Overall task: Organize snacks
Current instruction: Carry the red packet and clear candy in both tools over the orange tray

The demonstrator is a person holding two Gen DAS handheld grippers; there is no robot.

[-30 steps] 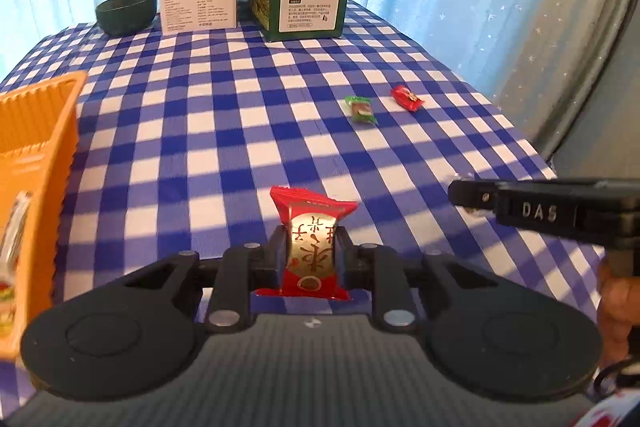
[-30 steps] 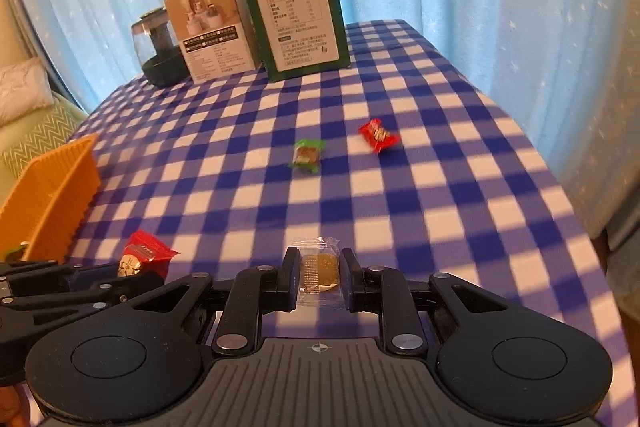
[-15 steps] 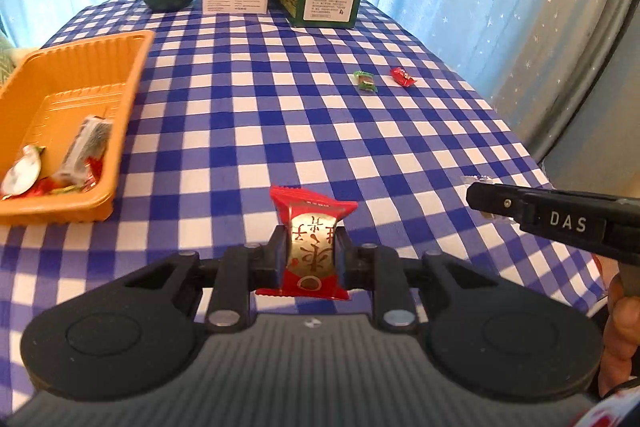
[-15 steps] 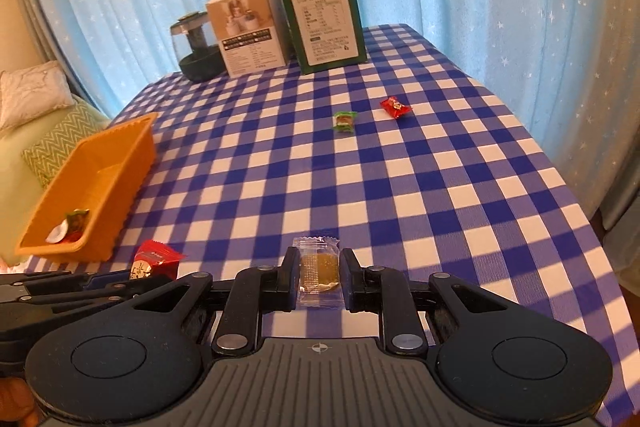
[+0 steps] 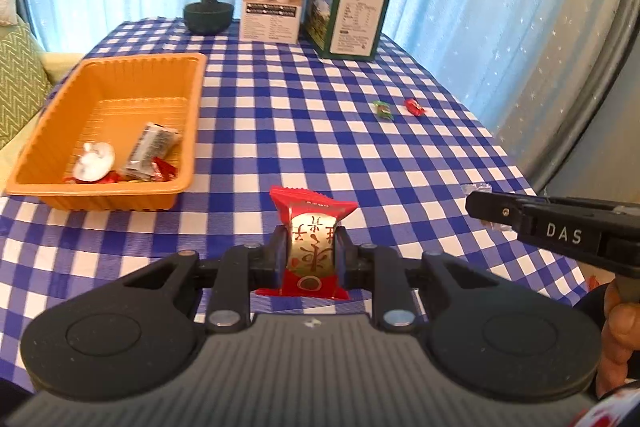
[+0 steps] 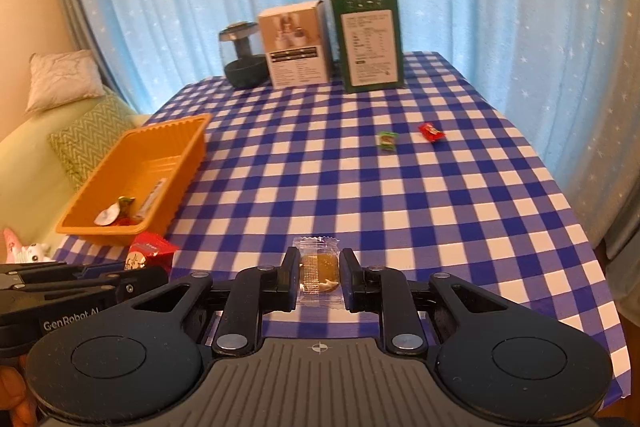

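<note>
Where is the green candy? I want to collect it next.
In both wrist views the green candy lies loose on the checked tablecloth, right of centre, beside the small red candy and in front of the green box.

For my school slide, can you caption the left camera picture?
Left gripper carries a red snack toward the orange tray.

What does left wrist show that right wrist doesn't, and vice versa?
Left wrist only: a hand gripping the right gripper's handle. Right wrist only: a white pillow and a pink-white toy. Both: left gripper shut on a red snack, right gripper shut on a clear-wrapped snack, orange tray, green candy, red candy.
</note>
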